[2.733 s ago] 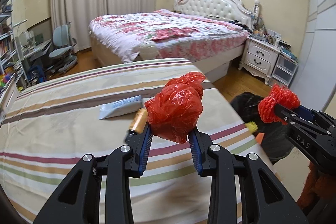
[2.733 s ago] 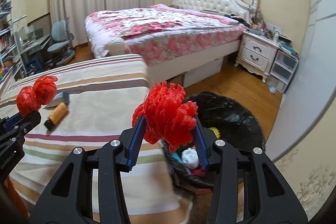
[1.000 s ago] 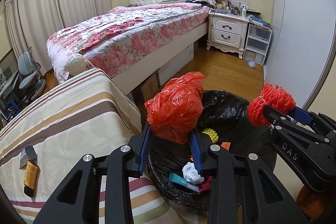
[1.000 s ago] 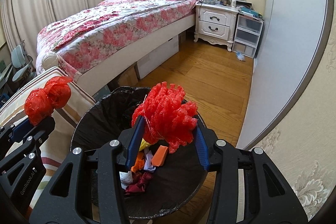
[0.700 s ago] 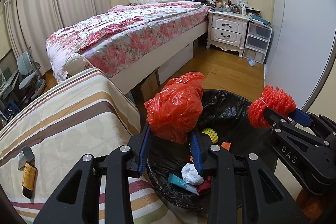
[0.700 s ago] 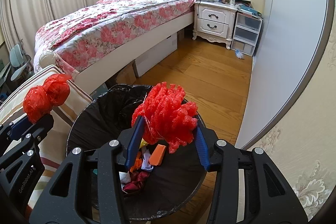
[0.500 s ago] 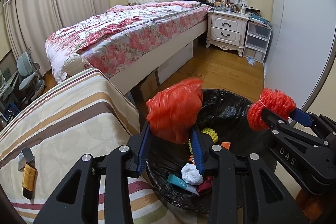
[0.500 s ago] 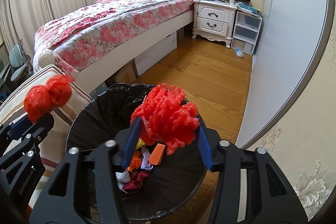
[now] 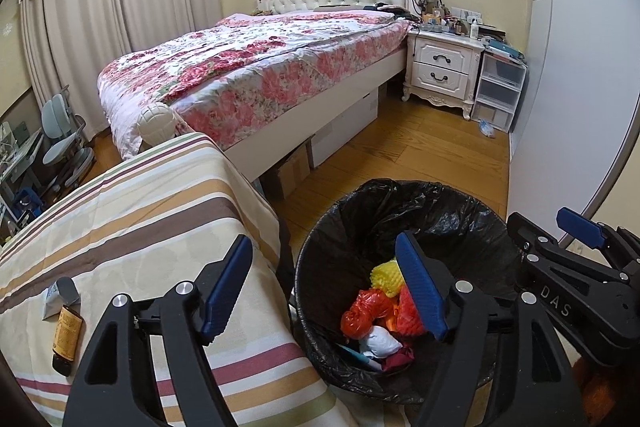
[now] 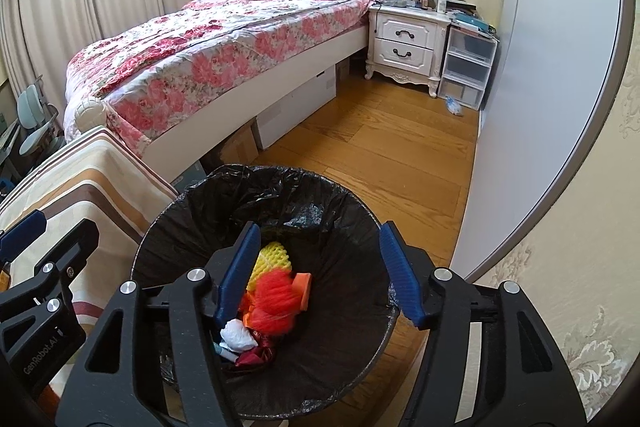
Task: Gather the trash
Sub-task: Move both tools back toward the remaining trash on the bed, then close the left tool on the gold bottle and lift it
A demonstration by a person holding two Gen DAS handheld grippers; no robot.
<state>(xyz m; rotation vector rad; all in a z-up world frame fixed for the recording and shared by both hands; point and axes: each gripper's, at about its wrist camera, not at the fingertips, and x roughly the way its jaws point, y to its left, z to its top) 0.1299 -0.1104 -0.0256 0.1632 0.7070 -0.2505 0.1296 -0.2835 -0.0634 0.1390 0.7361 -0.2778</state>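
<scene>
Hovering over the trash bin [image 10: 360,211], you have both tools empty; your left gripper [image 9: 326,287] has its jaws spread wide with nothing between them, and your right gripper [image 10: 318,271] stands just as wide and just as bare; the red plastic bag [image 9: 362,309] lies inside the bin among the other rubbish, and the red mesh ball [image 10: 276,297] sits blurred above the pile, so judge it as just dropping or barely settled; beside them lie a yellow foam net [image 10: 270,257], a white crumpled wad [image 10: 236,335] and an orange scrap [image 10: 302,285]. That much looks done; what is left, as far as these views show, rests on the striped desk [image 9: 140,211]: a small brown bottle [image 9: 67,341] lying flat and a white carton [image 9: 60,297] touching its upper end, both well apart from the bin. Your left gripper straddles the desk edge and the bin rim, angled downward; your right gripper points down into the bin mouth, near its middle; the two tools sit side by side, near each other but not touching.
</scene>
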